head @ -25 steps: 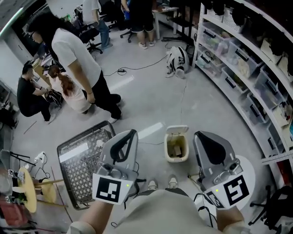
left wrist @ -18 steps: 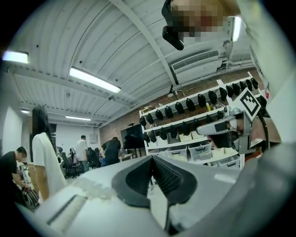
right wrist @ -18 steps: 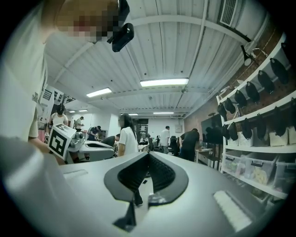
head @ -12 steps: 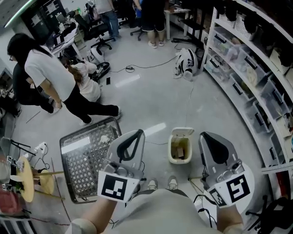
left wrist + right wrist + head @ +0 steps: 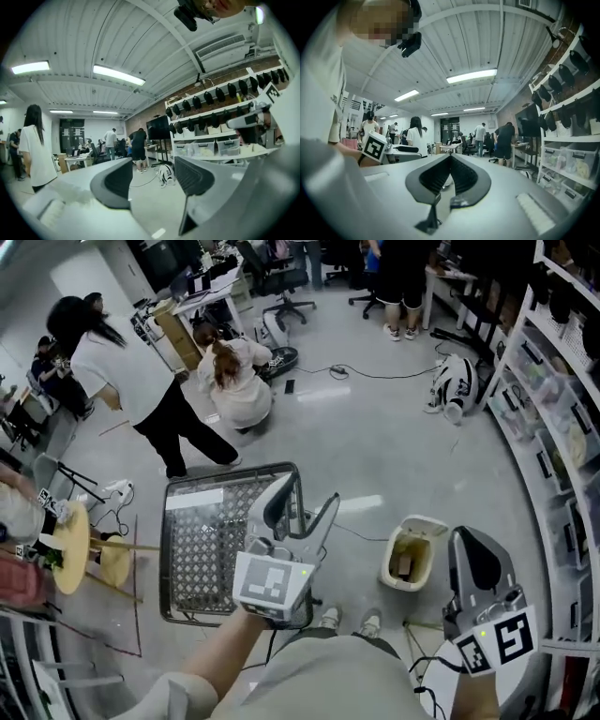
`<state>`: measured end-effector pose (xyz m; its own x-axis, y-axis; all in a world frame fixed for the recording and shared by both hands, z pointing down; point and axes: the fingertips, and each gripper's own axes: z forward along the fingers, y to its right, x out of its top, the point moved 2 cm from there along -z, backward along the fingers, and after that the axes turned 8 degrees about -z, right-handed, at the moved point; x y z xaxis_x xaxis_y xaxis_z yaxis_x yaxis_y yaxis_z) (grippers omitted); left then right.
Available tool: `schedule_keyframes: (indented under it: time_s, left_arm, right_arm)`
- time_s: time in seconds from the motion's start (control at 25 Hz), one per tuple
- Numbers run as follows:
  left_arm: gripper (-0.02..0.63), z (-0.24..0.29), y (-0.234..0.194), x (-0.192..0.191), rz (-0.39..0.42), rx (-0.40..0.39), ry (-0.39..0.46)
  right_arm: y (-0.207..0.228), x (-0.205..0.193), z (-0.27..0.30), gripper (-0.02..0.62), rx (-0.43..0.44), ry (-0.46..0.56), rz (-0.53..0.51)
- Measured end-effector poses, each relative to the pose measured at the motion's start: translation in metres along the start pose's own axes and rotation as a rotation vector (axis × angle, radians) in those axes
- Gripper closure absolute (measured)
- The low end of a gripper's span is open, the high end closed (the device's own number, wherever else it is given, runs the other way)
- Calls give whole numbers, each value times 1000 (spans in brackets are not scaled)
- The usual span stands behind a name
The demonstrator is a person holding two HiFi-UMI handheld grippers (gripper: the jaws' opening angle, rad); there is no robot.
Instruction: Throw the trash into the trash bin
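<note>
The left gripper is held over the right edge of a wire mesh basket on the floor, its jaws opening with nothing between them. The right gripper has its jaws together, with nothing visibly held. Between the two, on the floor, stands the small cream trash bin, lid up, with a brown scrap inside.
</note>
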<state>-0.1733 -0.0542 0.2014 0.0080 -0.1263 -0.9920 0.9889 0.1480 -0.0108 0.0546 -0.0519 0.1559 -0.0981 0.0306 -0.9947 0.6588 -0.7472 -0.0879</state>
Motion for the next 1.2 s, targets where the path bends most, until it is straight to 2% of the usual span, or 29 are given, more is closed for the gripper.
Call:
schedule_keyframes:
  time_s: [0.2,0.4,0.72,1.04,1.2]
  left_arm:
    - [310,5,-77,-50,84,102,-114]
    - [298,5,-131,-111,91,165,-243]
    - [298,20,-184,-230,34,174,-477]
    - [298,43,-238,-338,-54,218,-611]
    - [296,42,-255,-392,-93,228,-716]
  right_arm:
    - [-16,-14,43,592,77,5,27]
    - [-36,-38,78,592,144,-45,29]
    - [-57,-91,132,592,199,-114,63]
    - [-79,-149,176,592,247,-235,112]
    - [-91,-180,188,592,271,-296,120]
